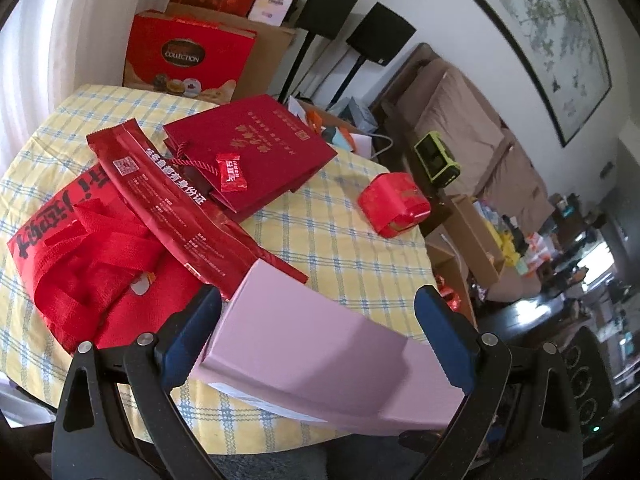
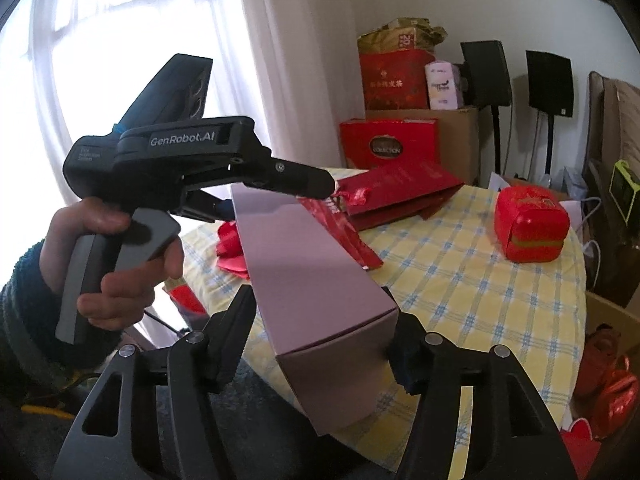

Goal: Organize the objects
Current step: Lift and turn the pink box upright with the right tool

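Note:
A long pink box (image 1: 320, 348) is held above the near edge of the round table (image 1: 360, 248). My left gripper (image 1: 320, 332) has the box between its blue pads; the left pad touches it, a small gap shows at the right pad. In the right wrist view my right gripper (image 2: 320, 332) is shut on the near end of the pink box (image 2: 304, 272), and the left gripper (image 2: 256, 188) grips its far end. On the table lie a red fabric bag (image 1: 92, 264), a long red packet (image 1: 172, 196), a dark red paper bag (image 1: 260, 148) with a red candy (image 1: 232, 172) on it, and a small red box (image 1: 394, 204).
Red gift boxes (image 1: 188, 56) and a cardboard box stand behind the table by the curtain. Two black speakers (image 1: 380, 36) on stands are at the back. A sofa (image 1: 480, 148), a green device (image 1: 436, 156) and cluttered cartons sit to the right.

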`<move>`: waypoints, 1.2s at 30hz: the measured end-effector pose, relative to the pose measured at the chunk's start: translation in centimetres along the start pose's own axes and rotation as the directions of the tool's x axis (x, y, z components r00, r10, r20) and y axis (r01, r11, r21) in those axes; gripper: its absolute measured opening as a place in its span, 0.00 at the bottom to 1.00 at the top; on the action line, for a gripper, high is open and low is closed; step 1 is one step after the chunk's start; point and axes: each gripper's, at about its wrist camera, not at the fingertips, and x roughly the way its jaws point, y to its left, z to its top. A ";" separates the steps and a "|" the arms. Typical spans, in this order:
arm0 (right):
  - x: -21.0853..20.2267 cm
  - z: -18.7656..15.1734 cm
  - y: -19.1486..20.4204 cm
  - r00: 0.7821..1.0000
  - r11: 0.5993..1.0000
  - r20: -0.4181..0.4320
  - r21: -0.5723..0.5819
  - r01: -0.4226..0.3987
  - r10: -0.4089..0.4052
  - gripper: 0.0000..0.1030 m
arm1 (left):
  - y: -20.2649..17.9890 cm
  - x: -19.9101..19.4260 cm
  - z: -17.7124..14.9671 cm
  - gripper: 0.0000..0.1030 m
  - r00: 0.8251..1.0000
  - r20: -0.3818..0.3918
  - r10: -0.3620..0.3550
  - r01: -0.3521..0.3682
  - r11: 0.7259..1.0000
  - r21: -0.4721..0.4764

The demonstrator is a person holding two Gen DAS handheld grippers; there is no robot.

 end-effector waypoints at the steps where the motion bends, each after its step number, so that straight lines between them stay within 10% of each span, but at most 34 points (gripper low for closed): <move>1: -0.1 -0.1 0.2 1.000 1.000 -0.002 -0.015 -0.003 0.003 0.57 | 0.1 -0.1 0.1 0.94 1.000 0.000 -0.008 0.008 1.000 -0.005; 9: -2.2 -0.5 0.0 0.997 0.997 0.015 -0.038 0.073 -0.073 0.40 | 1.6 -1.2 0.2 0.94 0.999 0.028 -0.019 0.021 0.998 -0.061; 24: -2.9 2.6 0.2 0.981 0.989 -0.127 0.013 0.147 -0.144 0.56 | -0.5 -0.1 -1.2 0.94 0.999 -0.014 -0.032 0.032 0.999 -0.013; 36: 1.6 6.4 -0.7 0.884 0.972 -0.435 0.076 0.222 -0.168 0.63 | 0.5 -0.5 -1.1 0.94 0.999 -0.005 -0.034 0.034 0.998 -0.044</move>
